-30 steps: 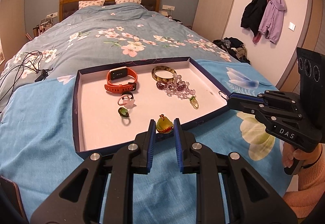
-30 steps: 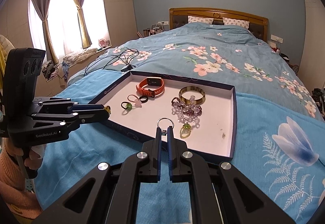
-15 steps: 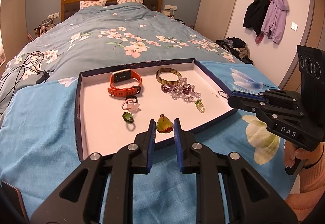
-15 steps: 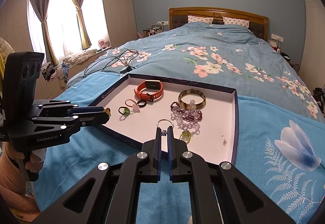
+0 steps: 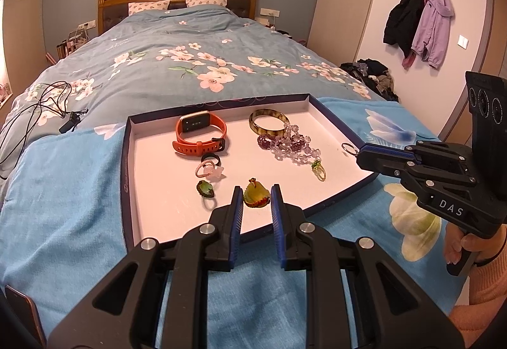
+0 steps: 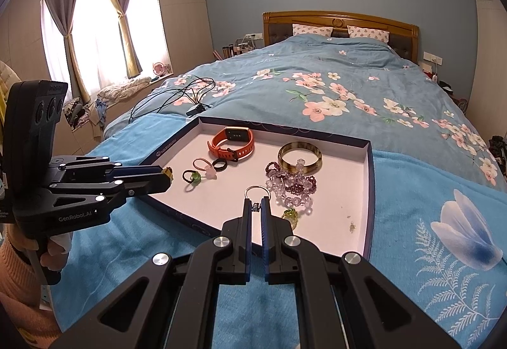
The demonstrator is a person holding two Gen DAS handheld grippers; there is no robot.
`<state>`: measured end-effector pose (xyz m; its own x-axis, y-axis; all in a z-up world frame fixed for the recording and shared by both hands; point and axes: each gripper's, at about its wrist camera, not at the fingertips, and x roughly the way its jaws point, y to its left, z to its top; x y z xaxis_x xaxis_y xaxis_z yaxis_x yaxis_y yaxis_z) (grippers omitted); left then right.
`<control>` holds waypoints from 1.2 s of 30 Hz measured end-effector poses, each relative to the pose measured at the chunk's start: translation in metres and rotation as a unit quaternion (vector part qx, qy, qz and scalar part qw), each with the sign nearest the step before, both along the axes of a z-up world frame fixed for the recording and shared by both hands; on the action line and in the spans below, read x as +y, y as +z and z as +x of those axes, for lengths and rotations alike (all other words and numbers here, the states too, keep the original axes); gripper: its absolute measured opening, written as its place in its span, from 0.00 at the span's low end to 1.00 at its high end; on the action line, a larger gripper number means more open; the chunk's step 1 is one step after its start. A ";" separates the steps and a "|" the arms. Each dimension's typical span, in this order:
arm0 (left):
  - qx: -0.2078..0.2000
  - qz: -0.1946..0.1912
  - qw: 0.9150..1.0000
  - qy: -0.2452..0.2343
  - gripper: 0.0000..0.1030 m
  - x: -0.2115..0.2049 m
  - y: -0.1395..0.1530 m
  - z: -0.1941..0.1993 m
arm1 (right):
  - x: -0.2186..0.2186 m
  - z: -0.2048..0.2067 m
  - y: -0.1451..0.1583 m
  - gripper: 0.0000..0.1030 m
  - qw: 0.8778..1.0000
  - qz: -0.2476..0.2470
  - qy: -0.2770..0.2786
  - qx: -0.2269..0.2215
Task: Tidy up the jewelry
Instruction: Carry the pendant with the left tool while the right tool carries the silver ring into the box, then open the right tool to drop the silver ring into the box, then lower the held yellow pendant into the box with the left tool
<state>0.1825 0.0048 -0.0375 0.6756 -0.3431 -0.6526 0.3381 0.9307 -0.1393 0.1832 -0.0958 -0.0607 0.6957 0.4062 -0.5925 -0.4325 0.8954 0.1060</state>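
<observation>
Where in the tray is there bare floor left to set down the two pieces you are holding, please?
Bare floor lies along the tray's right wall beyond the bead bracelets, and in the near-left corner before the green ring. The middle, from orange watch to bangle, is crowded.

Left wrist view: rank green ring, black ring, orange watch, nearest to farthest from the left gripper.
From the left gripper:
1. green ring, just left of the jaws
2. black ring, mid-tray
3. orange watch, toward the tray's far wall
</observation>
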 end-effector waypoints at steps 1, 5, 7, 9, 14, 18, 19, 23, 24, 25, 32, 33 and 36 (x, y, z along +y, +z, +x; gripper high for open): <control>0.000 0.000 1.000 0.000 0.18 -0.001 0.000 0.000 | 0.000 0.002 0.000 0.04 1.000 0.000 0.000 0.000; 0.001 0.001 1.000 0.001 0.18 0.000 0.000 0.001 | 0.001 0.003 0.000 0.04 1.000 0.000 0.000 0.001; 0.001 0.001 1.000 0.002 0.18 0.001 0.000 0.001 | 0.001 0.004 0.000 0.04 1.000 0.001 0.000 0.001; 0.001 0.002 1.000 0.003 0.18 0.001 0.000 0.001 | 0.002 0.006 -0.001 0.04 1.000 0.001 -0.001 0.000; 0.000 0.003 1.000 0.004 0.18 0.001 0.000 0.002 | 0.005 0.014 -0.003 0.04 1.000 0.002 0.000 0.000; 0.001 0.003 1.000 0.003 0.18 0.001 0.000 0.002 | 0.006 0.014 -0.004 0.04 1.000 0.002 0.000 0.000; 0.001 0.003 1.000 0.004 0.18 0.002 -0.001 0.002 | 0.007 0.016 -0.005 0.04 1.000 0.001 0.000 0.001; 0.003 0.004 1.000 0.004 0.18 0.002 -0.001 0.003 | 0.008 0.015 -0.007 0.04 1.000 0.002 0.000 0.003; 0.004 0.003 1.000 0.004 0.18 0.002 -0.001 0.004 | 0.008 0.015 -0.008 0.04 1.000 0.003 0.000 0.005; 0.005 0.004 1.000 0.004 0.18 0.003 -0.002 0.004 | 0.008 0.015 -0.009 0.04 1.000 0.004 0.001 0.006; 0.010 0.008 1.000 0.009 0.18 0.004 -0.007 0.011 | 0.007 0.015 -0.012 0.04 1.000 0.006 0.004 0.011; 0.011 0.010 1.000 0.010 0.18 0.005 -0.008 0.012 | 0.007 0.015 -0.013 0.04 1.000 0.006 0.005 0.012; 0.015 0.018 1.000 0.014 0.18 0.003 -0.012 0.016 | 0.006 0.015 -0.013 0.04 1.000 0.006 0.006 0.014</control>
<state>0.1984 0.0078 -0.0491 0.6648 -0.2999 -0.6842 0.3074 0.9446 -0.1154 0.1981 -0.0894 -0.0739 0.6731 0.4219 -0.6074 -0.4403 0.8885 0.1292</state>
